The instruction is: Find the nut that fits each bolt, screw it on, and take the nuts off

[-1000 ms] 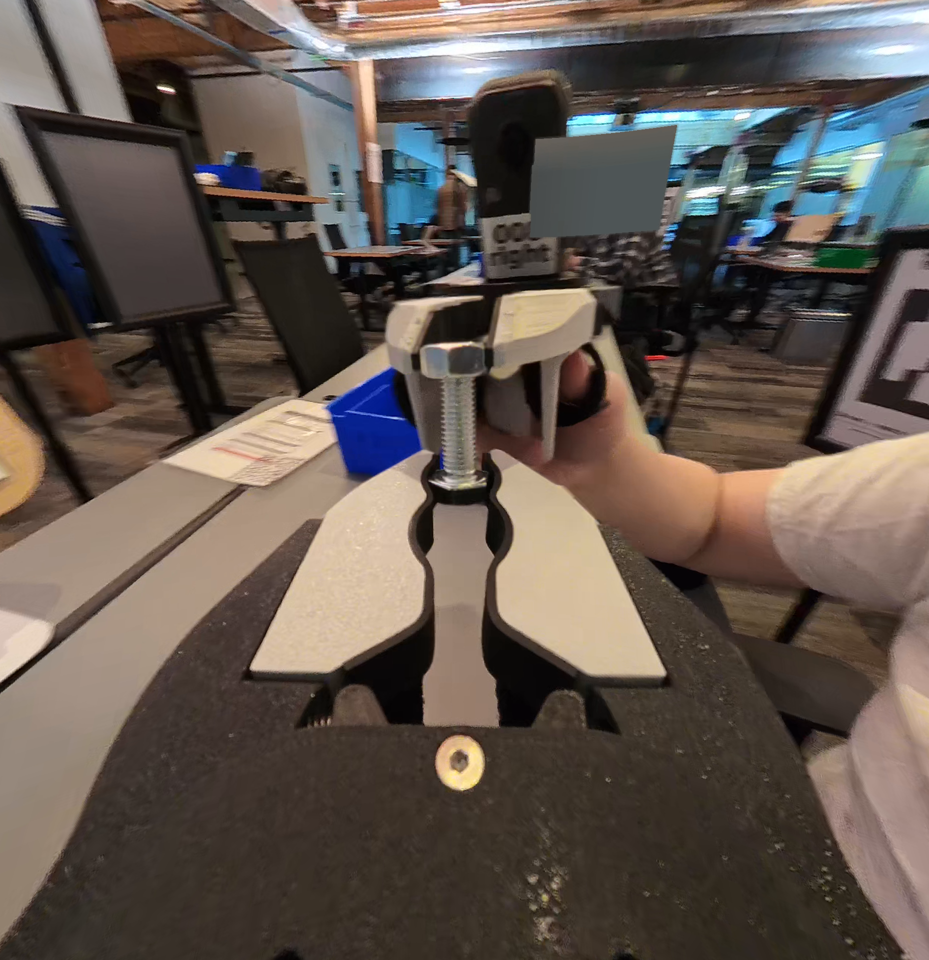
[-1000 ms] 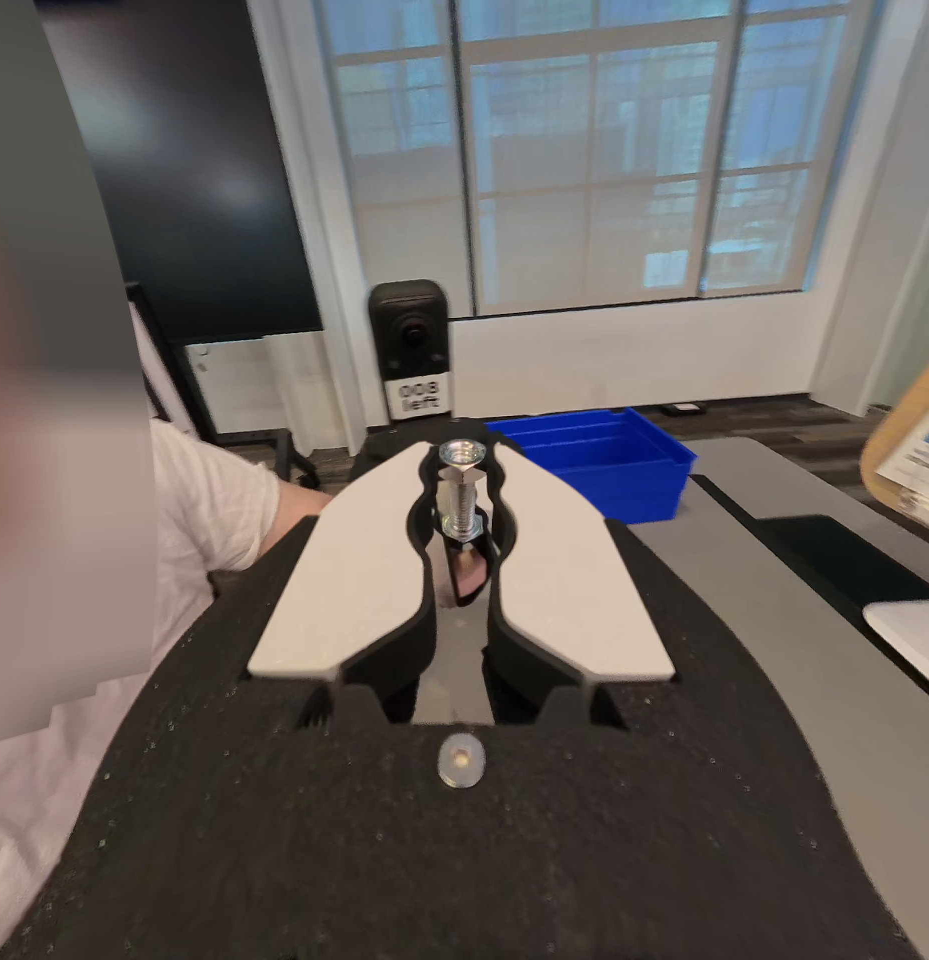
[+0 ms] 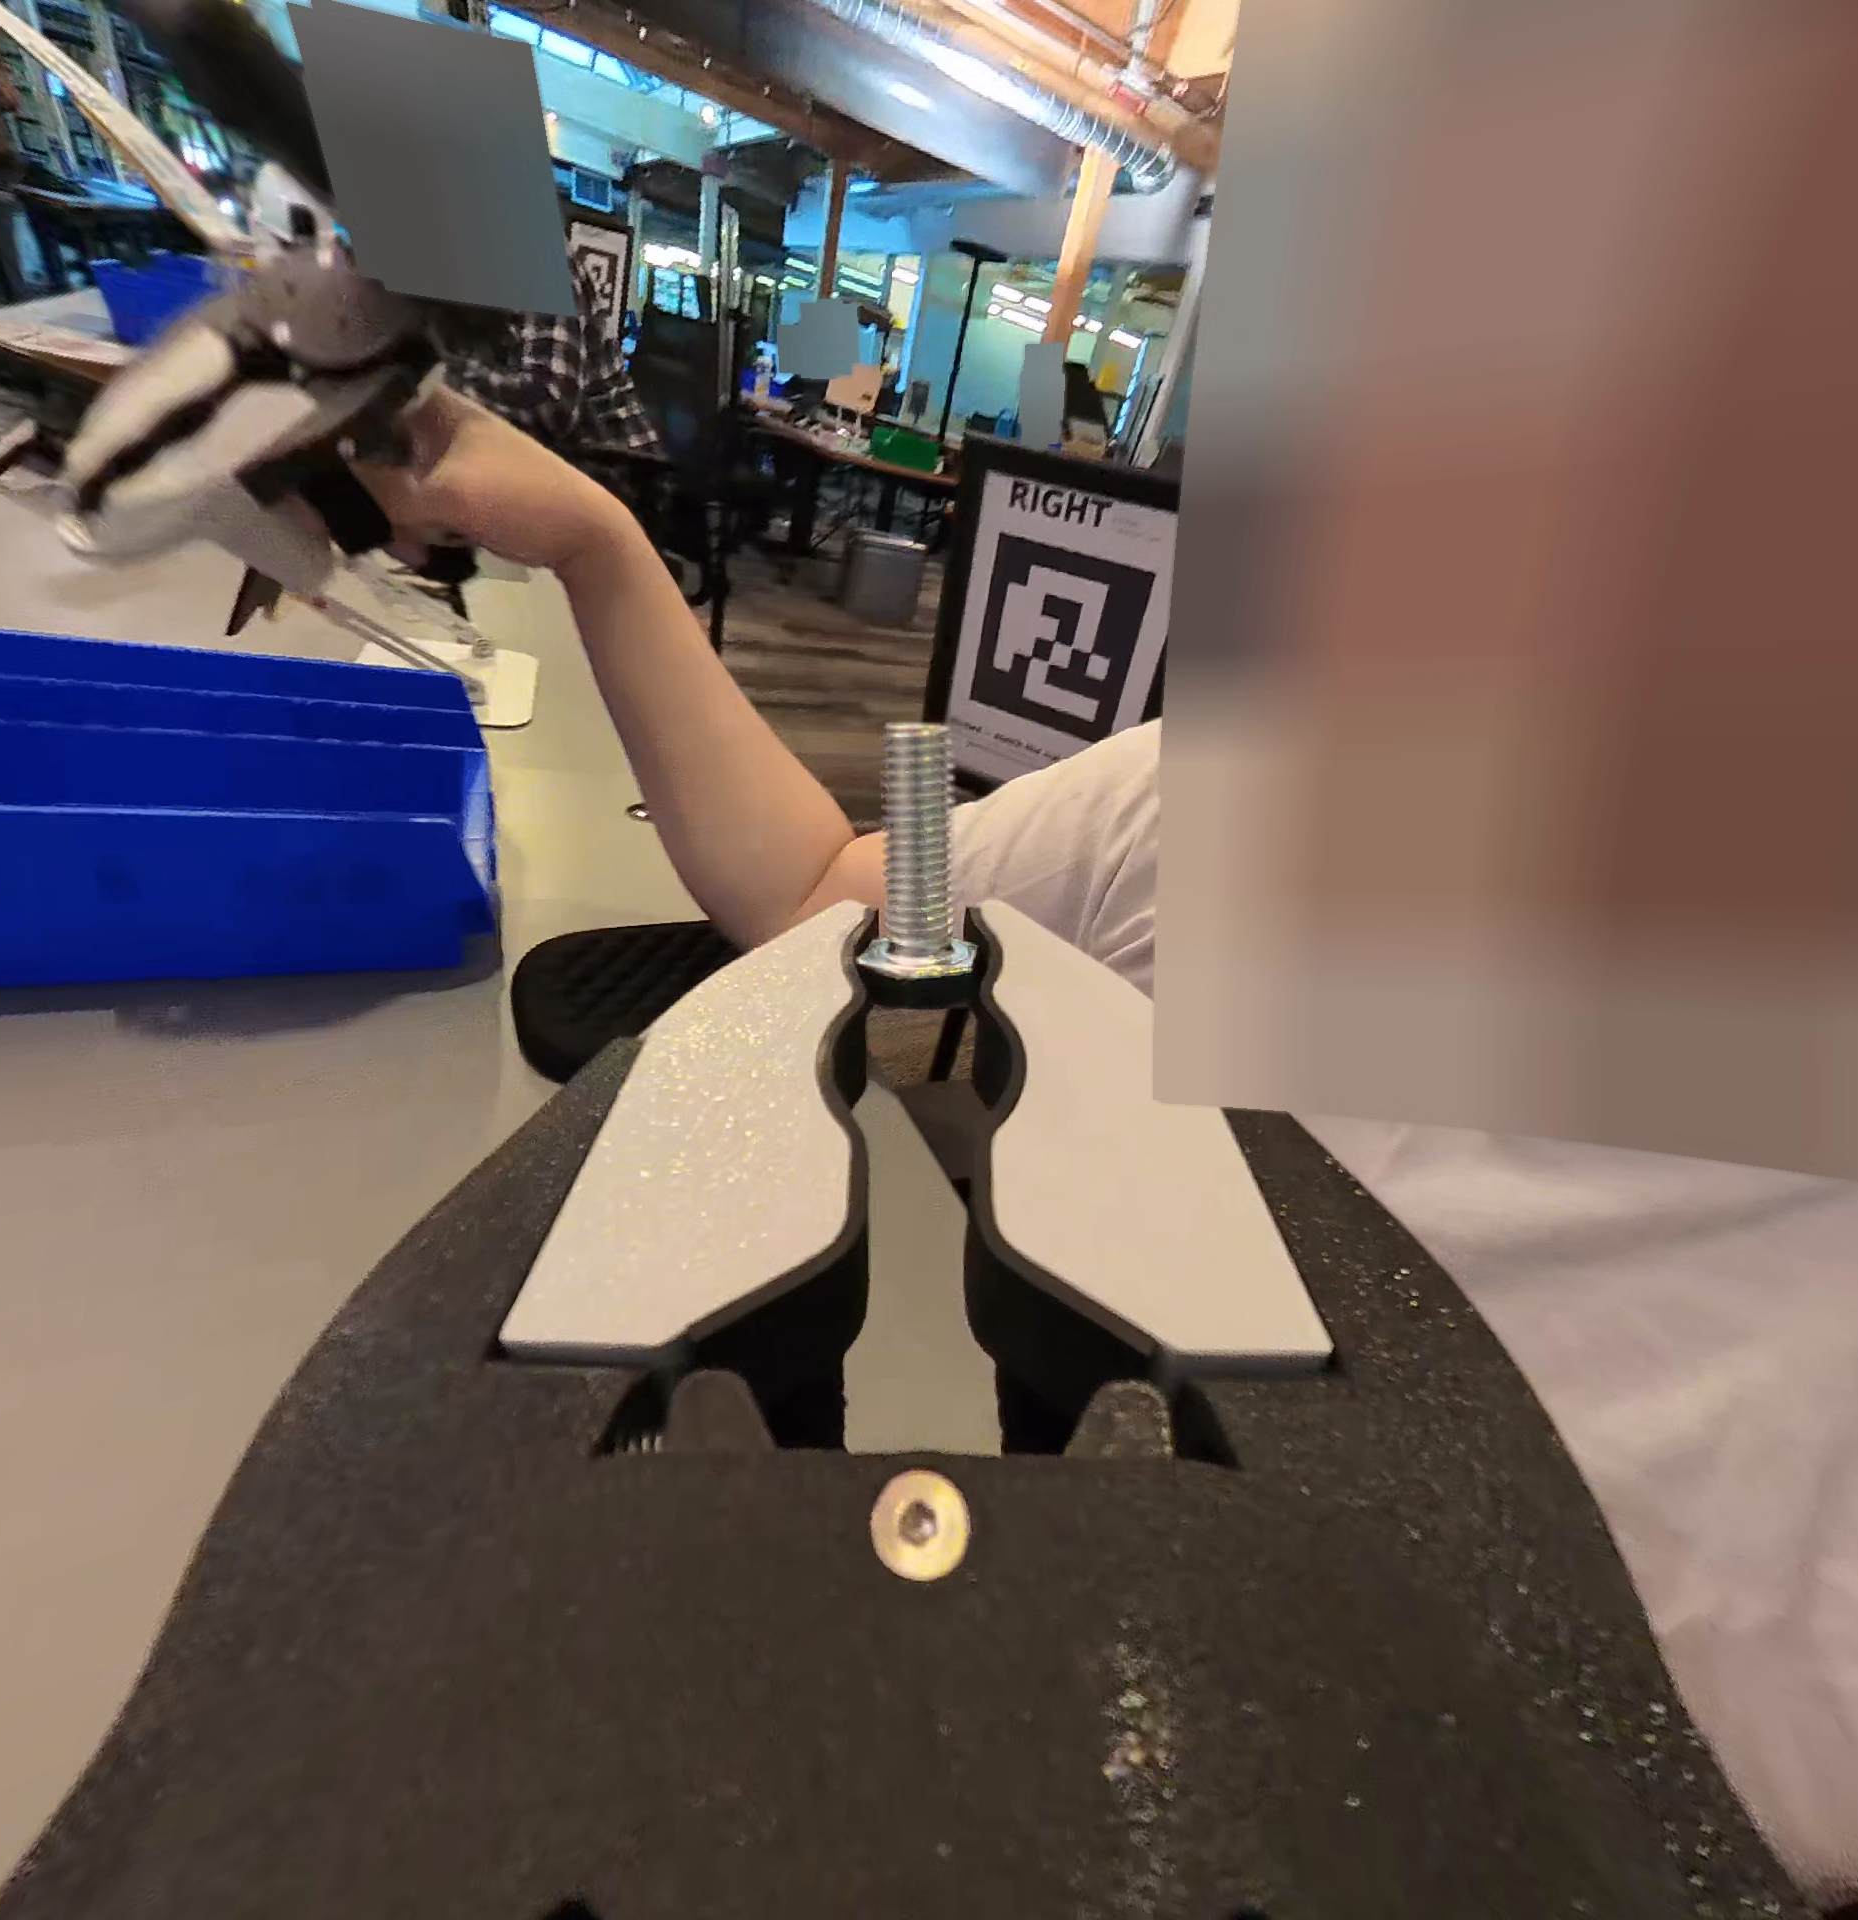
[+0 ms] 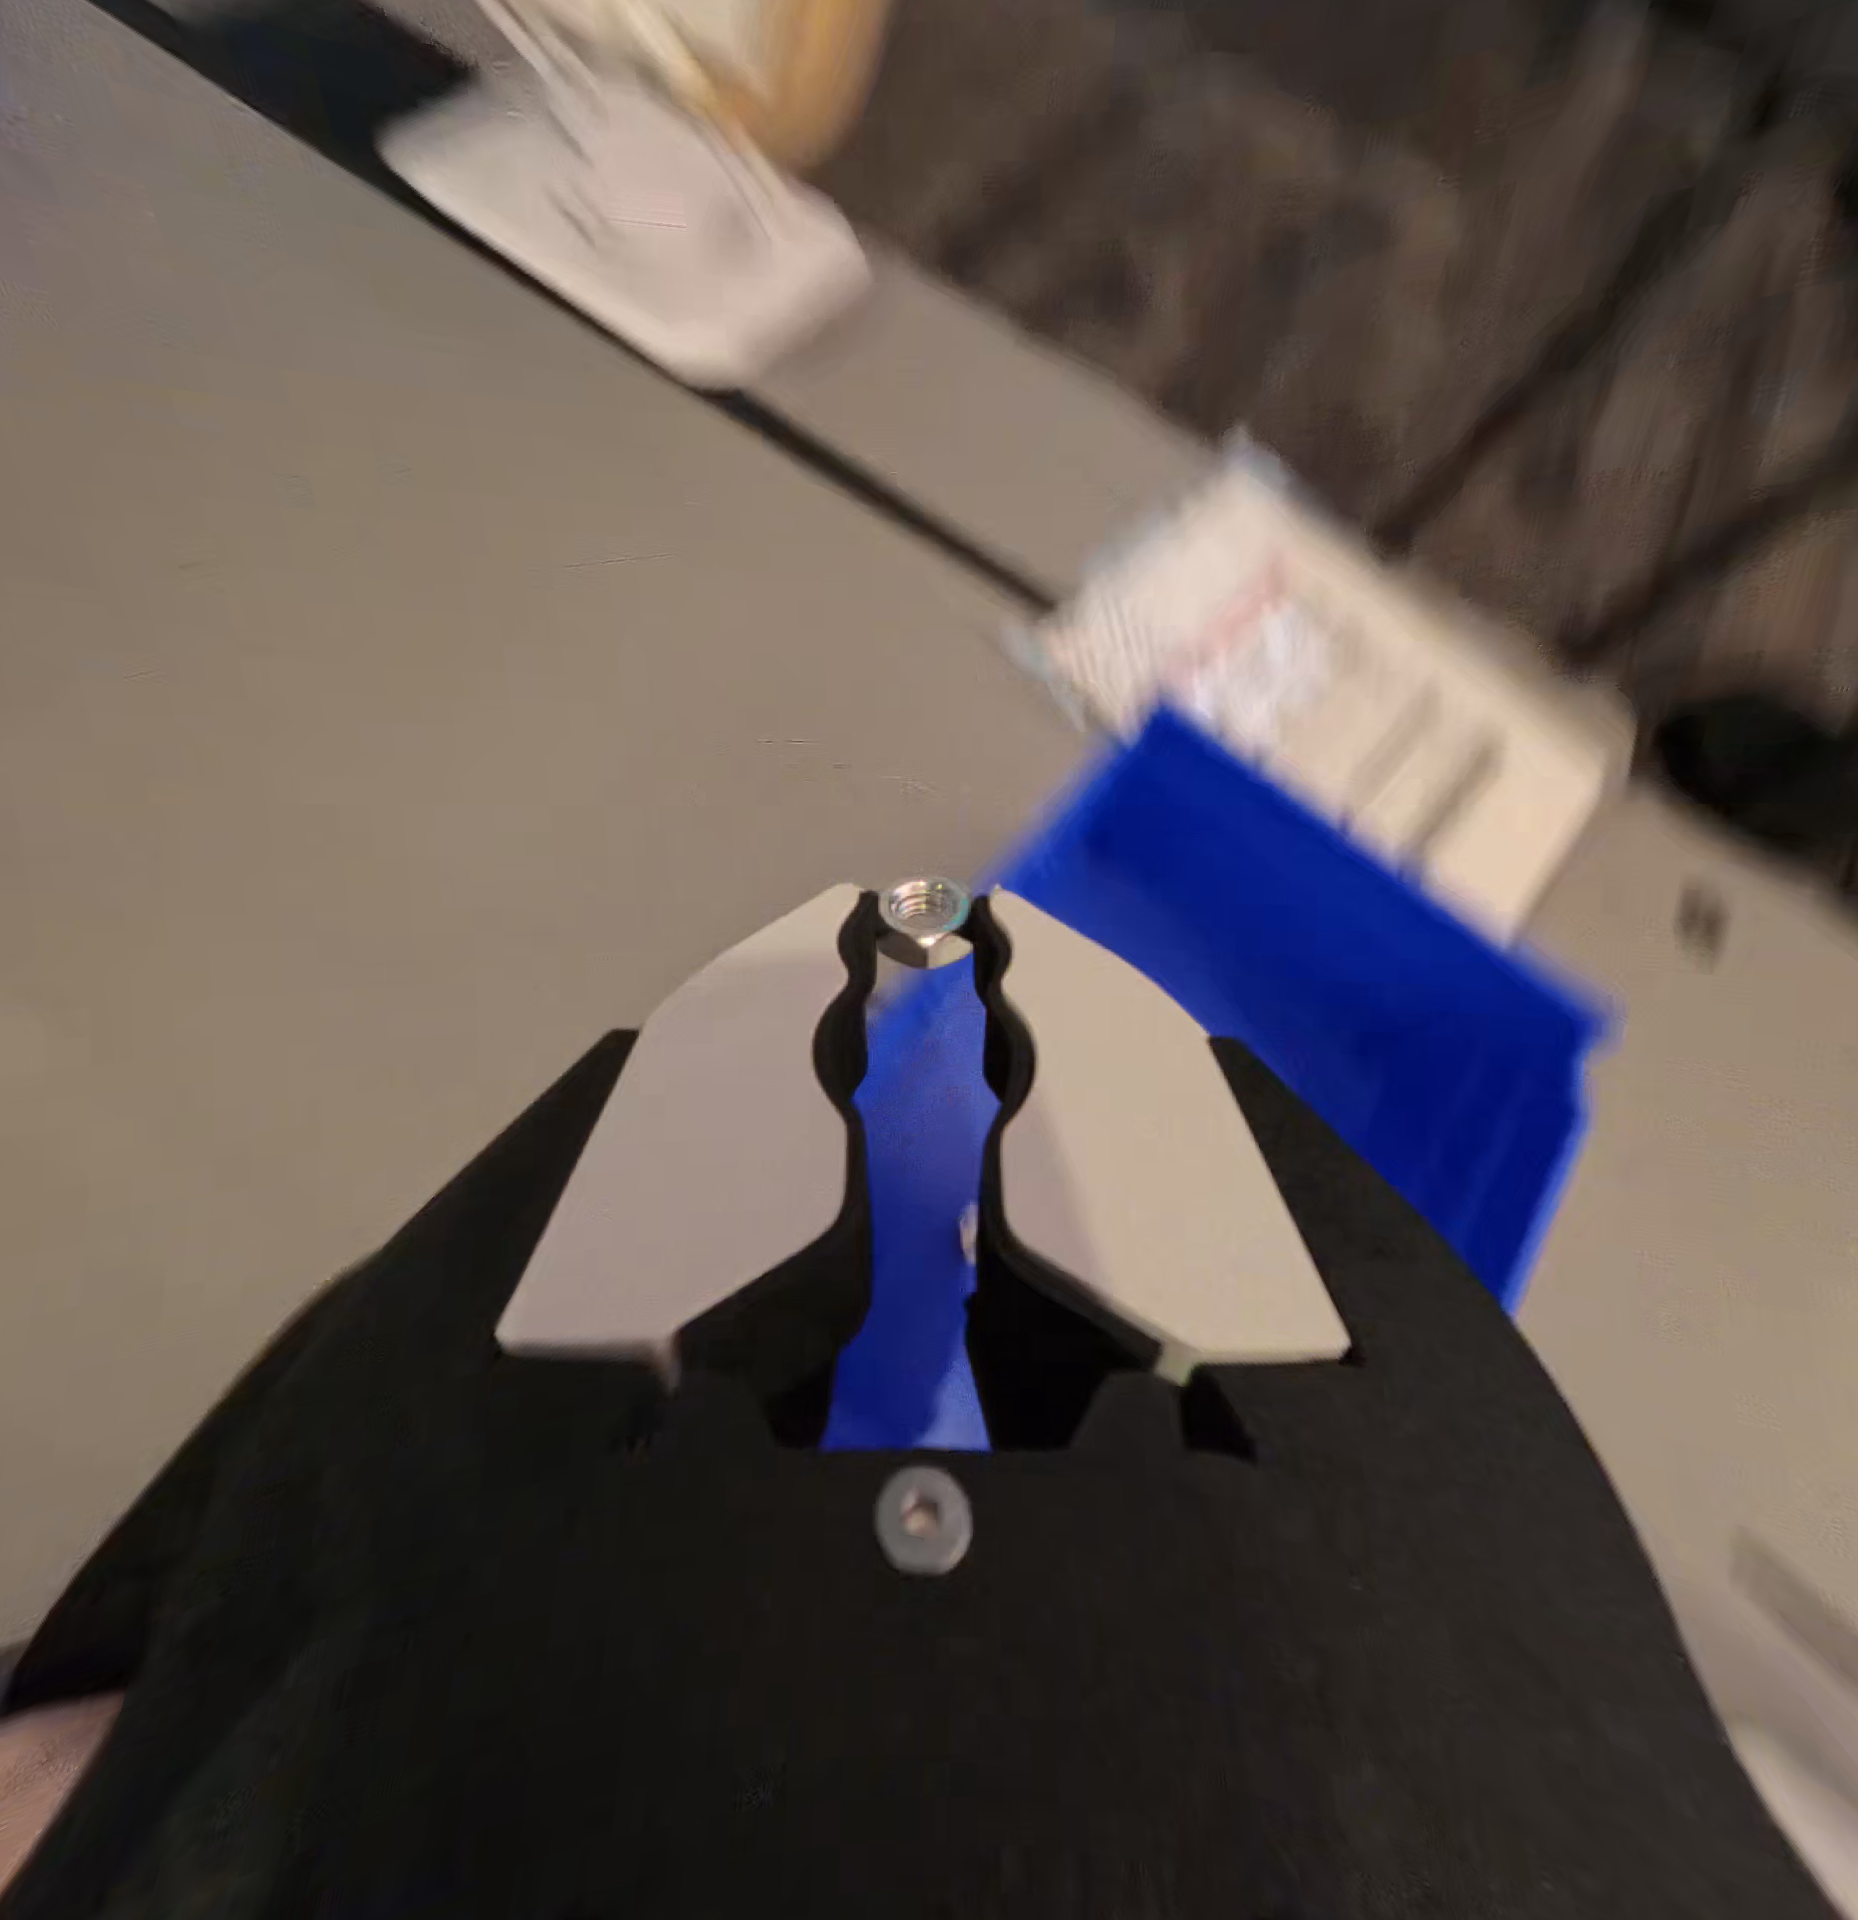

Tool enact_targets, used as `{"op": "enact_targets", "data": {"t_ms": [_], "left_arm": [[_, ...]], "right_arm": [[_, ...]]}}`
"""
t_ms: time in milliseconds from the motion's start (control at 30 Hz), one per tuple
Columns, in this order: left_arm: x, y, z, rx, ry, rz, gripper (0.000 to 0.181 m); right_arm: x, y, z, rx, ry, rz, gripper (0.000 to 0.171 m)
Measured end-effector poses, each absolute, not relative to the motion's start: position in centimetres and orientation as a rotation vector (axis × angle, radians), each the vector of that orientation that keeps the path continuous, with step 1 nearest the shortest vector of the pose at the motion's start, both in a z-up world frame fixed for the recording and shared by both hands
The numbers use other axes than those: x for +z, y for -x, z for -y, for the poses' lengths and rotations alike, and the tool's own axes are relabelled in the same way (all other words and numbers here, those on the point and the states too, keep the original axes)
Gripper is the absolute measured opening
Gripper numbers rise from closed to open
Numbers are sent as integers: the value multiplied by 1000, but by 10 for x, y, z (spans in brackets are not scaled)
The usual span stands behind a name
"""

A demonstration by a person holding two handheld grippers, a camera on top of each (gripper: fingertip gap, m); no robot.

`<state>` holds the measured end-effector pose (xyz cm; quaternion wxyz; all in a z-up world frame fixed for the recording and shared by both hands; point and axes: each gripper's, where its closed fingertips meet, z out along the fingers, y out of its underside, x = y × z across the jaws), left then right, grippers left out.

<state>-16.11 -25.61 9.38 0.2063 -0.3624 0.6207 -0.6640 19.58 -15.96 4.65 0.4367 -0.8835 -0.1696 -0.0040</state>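
Left gripper (image 3: pixel 917 940): jaws narrow, clamped on the hex head of a silver bolt (image 3: pixel 914 831); threaded shank upright, bare of any nut, raised above the tabletop (image 3: pixel 229 1195).
Right gripper (image 4: pixel 925 920): jaws narrow, pinching a small silver nut (image 4: pixel 925 920) at the very tips, bore facing up; poised over the tabletop by the near corner of a blue bin (image 4: pixel 1320 1039).
Left wrist view: right gripper (image 3: pixel 68 509) far off at upper left, blurred, beyond the bin (image 3: pixel 229 821).
Step, judged: nut off the bolt, likely headed for the bin.
Risk: shallow tip grip and fast swing could flick the nut loose, sending it rolling off the tabletop.
Risk: release short of the bin wall, nut missing the bin.
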Motion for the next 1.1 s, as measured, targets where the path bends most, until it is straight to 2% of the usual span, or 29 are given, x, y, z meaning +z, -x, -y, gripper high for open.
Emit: {"op": "enact_targets", "data": {"t_ms": [133,200,333,400,533,633,767,833,900,1000,1100], "left_arm": [[94,161,252,-1784,1027,-1724,15],[96,162,252,-1799,1026,-1714,14],[96,162,249,-1792,1035,-1708,15],[96,161,247,-1788,1045,-1698,15],[96,157,235,-1749,1078,-1638,15],[87,146,210,-1565,1162,-1552,15],[73,134,185,-1338,1226,-1483,15],[71,132,183,-1333,1225,-1465,15],[72,131,183,-1344,1229,-1453,15],[74,132,183,-1359,1226,-1440,15],[76,133,184,-1365,1216,-1439,15]], "right_arm": [[-58,-289,182,2,2614,85,18],[-94,-299,185,45,2737,66,18],[-125,-288,170,195,2759,121,18],[-130,-287,167,241,2763,77,33],[-90,-287,155,213,2601,54,38],[-12,-257,137,116,2328,191,42],[109,-113,132,340,1763,611,43],[151,-31,149,527,1478,785,38],[168,36,167,714,1287,893,32],[150,104,178,914,1284,1008,28],[131,135,170,902,1312,1025,30]]}}
